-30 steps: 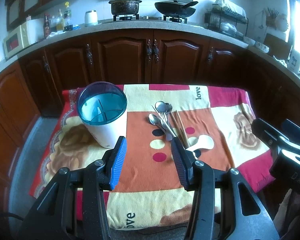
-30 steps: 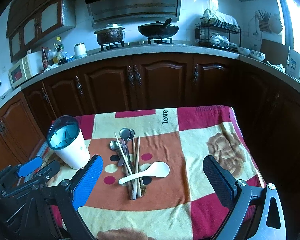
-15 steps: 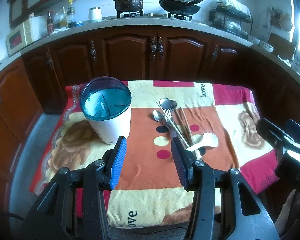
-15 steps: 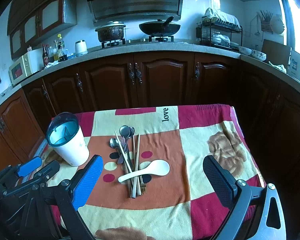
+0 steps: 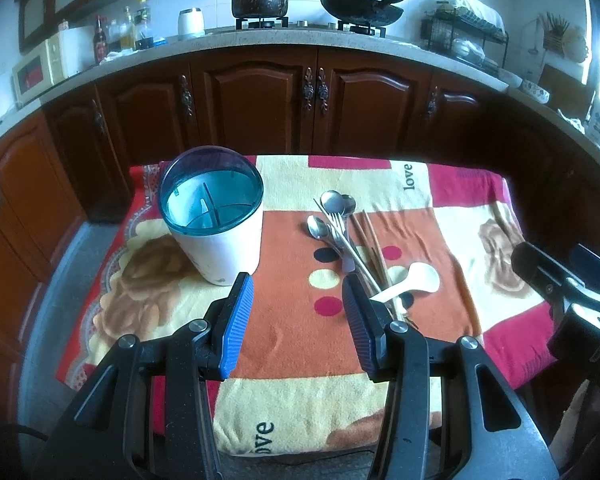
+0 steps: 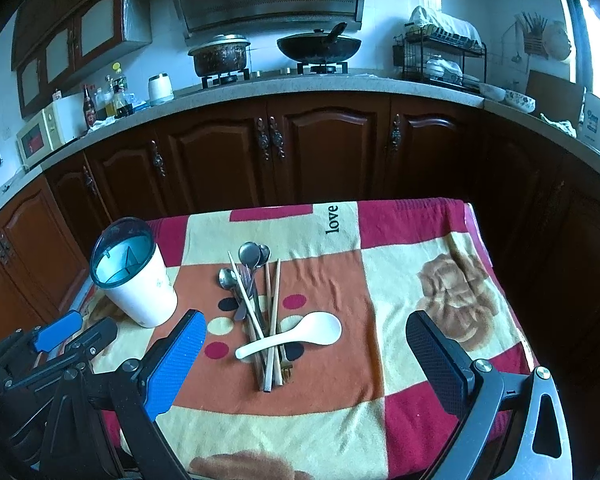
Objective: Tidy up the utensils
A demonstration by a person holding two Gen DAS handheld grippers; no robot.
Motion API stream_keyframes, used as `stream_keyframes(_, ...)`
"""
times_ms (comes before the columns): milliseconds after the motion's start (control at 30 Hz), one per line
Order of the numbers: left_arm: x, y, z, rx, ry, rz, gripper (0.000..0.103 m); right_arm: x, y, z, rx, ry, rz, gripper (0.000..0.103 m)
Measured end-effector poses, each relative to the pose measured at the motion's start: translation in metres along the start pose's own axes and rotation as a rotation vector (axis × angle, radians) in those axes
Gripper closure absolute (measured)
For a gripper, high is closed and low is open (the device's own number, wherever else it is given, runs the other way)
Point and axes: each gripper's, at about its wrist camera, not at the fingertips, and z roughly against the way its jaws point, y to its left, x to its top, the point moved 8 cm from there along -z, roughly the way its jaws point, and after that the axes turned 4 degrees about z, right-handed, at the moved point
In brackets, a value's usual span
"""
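The tabletop [image 6: 440,272] spreads out ahead of me under a patchwork blanket [image 5: 300,396] of cream, orange and magenta, brown roses printed on it and the word "love" near its far edge. Everything I place from here is measured off the white utensil holder [image 5: 220,248], which stands upright on the blanket's left side. Its teal-tinted rim is on top, and dividers split the inside into compartments. I can't make out any utensil in them.

To the right of the holder, apart from it, lies the utensil pile: wooden chopsticks [image 6: 274,320] running roughly front to back, metal spoons [image 6: 250,256] with their bowls at the far end, and a fork [image 5: 340,224] tangled among them. A white ceramic spoon [image 6: 300,336] lies crosswise over the near ends of the chopsticks, bowl pointing right, farther from the holder than the rest.

My left hand-held gripper [image 5: 298,312] hangs just in front of the holder, its blue-padded fingers spread apart, nothing between them but blanket. My right hand-held gripper [image 6: 306,352] hovers to the right of the holder, above the near end of the pile, and it gapes much wider, with the white spoon and chopstick ends showing in the gap; it grips nothing, and it touches none of them.
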Motion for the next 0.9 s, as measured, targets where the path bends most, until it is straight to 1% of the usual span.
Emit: stream_keyframes(900,-0.003,0.005,-0.006,0.004,0.012,0.007,0.057,-0.009,0.004,-0.013,0.023,0.038,0.002,0.004)
